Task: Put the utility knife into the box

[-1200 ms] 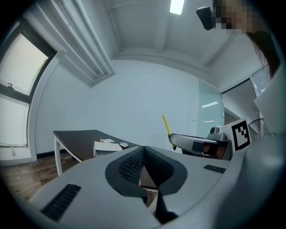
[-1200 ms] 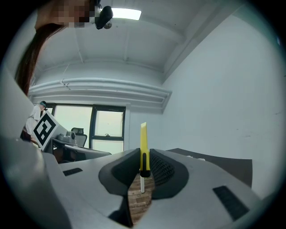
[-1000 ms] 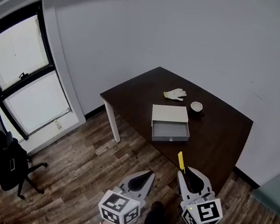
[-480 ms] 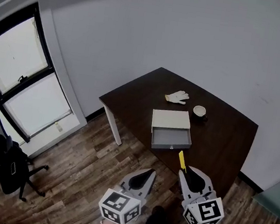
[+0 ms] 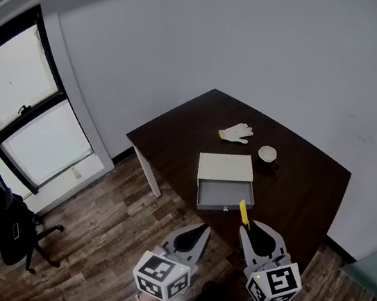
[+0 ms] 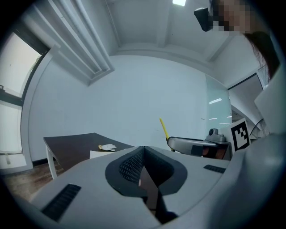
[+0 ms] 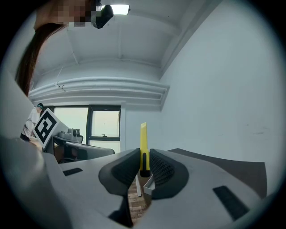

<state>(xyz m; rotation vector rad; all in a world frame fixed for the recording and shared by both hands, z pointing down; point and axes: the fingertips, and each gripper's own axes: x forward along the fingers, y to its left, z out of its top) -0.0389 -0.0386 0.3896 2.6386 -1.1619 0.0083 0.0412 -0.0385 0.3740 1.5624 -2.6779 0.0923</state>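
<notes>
Two grippers hover above the wood floor (image 5: 129,221) short of the dark tabletop (image 5: 176,137), which sits lower in the head view than a second ago, so the knife tip now overlaps the front edge of the open box (image 5: 226,167). The right gripper (image 5: 250,228), angled forward toward the box, pinches the yellow utility knife (image 5: 243,213), which juts out beyond its jaws. The left gripper (image 5: 198,233) points the same way beside it, jaws pressed together on nothing.

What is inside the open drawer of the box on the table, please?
The pulled-out drawer shows only a bare grey floor, seemingly empty. Its rear, under the box top, is hidden; the utility knife held by the right gripper crosses its front edge.
</notes>
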